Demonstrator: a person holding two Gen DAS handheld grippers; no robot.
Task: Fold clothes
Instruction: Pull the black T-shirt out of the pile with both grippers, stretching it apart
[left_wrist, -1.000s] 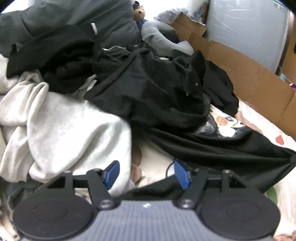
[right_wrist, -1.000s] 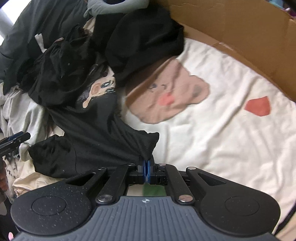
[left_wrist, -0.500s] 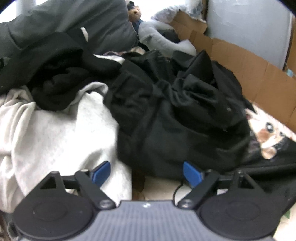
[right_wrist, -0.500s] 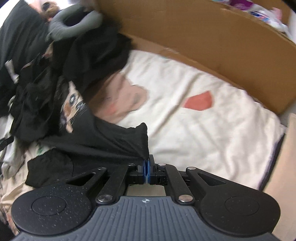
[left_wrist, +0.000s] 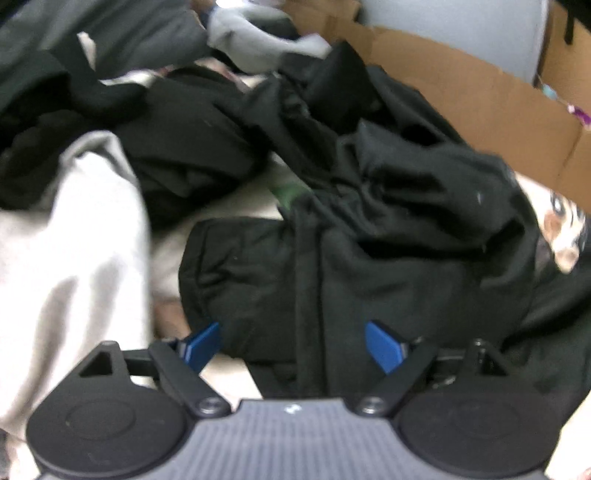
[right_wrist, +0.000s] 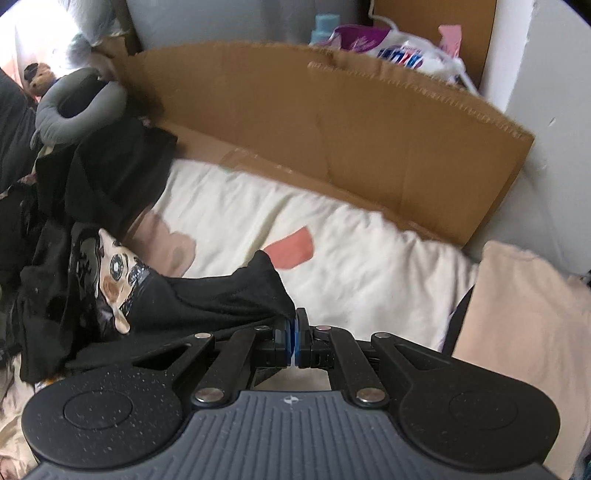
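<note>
Now right gripper (right_wrist: 294, 338) lifted higher, black shirt (right_wrist: 207, 295) stretched further

A tall cardboard sheet (right_wrist: 332, 122) stands along the far edge of the cream blanket (right_wrist: 369, 251), which bears pink and red patches. Behind the cardboard rises a pale grey wall (right_wrist: 221, 22); bags and a blue bottle (right_wrist: 323, 26) sit beyond it.

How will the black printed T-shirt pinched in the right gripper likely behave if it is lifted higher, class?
The black printed T-shirt will probably sag: it bunches into soft folds at the shut right gripper. It may drag, since most of it lies among the dark clothes pile. It seems light, held by one corner.
</note>
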